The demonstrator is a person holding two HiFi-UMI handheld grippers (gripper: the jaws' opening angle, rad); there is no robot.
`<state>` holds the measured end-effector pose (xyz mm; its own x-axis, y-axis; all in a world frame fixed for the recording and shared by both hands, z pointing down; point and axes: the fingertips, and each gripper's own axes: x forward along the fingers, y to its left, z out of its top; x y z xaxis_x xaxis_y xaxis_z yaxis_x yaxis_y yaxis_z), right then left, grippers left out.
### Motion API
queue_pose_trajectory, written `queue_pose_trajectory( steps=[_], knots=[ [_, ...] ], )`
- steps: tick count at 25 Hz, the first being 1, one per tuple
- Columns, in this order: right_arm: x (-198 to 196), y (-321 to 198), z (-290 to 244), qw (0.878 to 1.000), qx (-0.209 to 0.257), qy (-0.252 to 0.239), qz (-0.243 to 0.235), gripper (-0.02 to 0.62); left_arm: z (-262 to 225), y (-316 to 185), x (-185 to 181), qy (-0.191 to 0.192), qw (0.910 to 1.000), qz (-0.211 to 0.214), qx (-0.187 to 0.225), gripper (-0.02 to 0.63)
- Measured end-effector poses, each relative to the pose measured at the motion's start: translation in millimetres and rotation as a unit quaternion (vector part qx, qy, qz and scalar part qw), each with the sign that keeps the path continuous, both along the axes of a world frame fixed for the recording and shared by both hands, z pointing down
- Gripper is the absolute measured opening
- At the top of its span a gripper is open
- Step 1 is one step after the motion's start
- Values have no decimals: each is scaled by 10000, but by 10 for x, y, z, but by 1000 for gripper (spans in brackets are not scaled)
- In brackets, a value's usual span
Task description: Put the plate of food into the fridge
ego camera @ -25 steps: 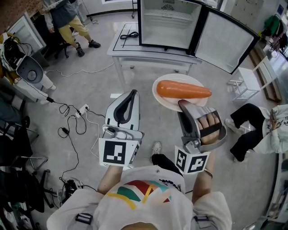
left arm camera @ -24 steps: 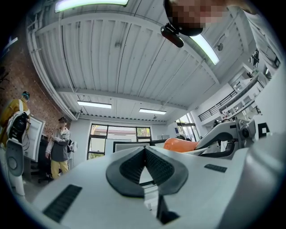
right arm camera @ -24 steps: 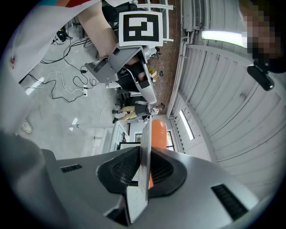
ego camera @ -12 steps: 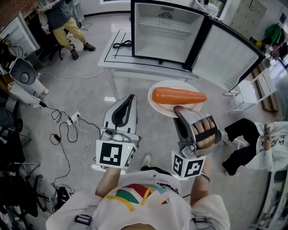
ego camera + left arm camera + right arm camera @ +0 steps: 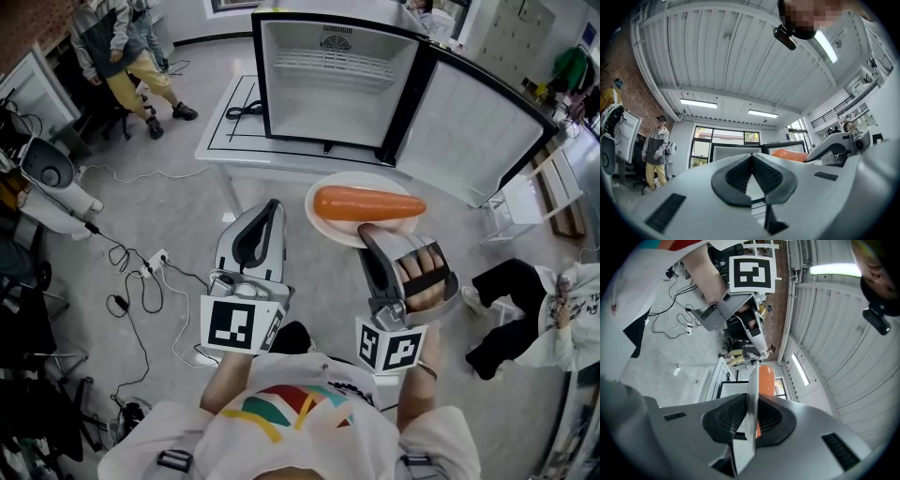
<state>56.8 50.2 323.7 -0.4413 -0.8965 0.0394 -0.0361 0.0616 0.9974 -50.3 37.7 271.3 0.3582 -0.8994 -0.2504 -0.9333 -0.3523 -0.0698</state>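
**A:** What sort of room is it, from the head view?

**B:** A grey floor [image 5: 169, 211] with cords and a power strip [image 5: 155, 258] trailing over it. A white table [image 5: 220, 141] carries a small fridge [image 5: 323, 33]. Its door [image 5: 473, 117] is swung wide to the right, so the white inside and a wire shelf show. A black cable [image 5: 242, 111] lies on the table just left of the fridge. One person [image 5: 122, 47] stands at the far left, and another [image 5: 530, 314] sits low at the right.

**A:** And the plate?

**B:** The plate [image 5: 323, 223] is in the air on the near side of the table's edge, outside the fridge. A carrot [image 5: 367, 203] lies lengthwise across it. The right gripper [image 5: 367, 231] has the plate by its near rim. The left gripper [image 5: 270, 208] hangs to the left of it, apart from the plate.

**A:** What does the left gripper view show?

**B:** Its jaws are pressed together, with one dark pad [image 5: 738, 176] flat against the other and nothing between them. Beyond them is the fridge's front, with the carrot's orange off to the right. The standing person is beside a brick wall [image 5: 635, 93].

**A:** And the right gripper view?

**B:** The jaws are pinching the plate's rim. The rim runs edge-on between the pads [image 5: 727, 420], and the carrot lies just beyond them against the plate's face. The open fridge is further on.
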Motion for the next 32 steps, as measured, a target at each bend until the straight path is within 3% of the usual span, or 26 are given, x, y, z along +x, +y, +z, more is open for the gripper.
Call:
queue_pose_trajectory(
  steps=[10,17,32],
  knots=[
    [-64,-19,-28,10000,34,-66,-5,46,-33,-52,-26,-78,10000,38,36,6],
    [-7,-771,63,9999,-139,-1,89,46,31,-824,30,-49,9999,125,-72,6],
    [-107,-2005,72,9989,-286,218,303,48,45,-2088,-271,92,9997,107,-216,6]
  ],
)
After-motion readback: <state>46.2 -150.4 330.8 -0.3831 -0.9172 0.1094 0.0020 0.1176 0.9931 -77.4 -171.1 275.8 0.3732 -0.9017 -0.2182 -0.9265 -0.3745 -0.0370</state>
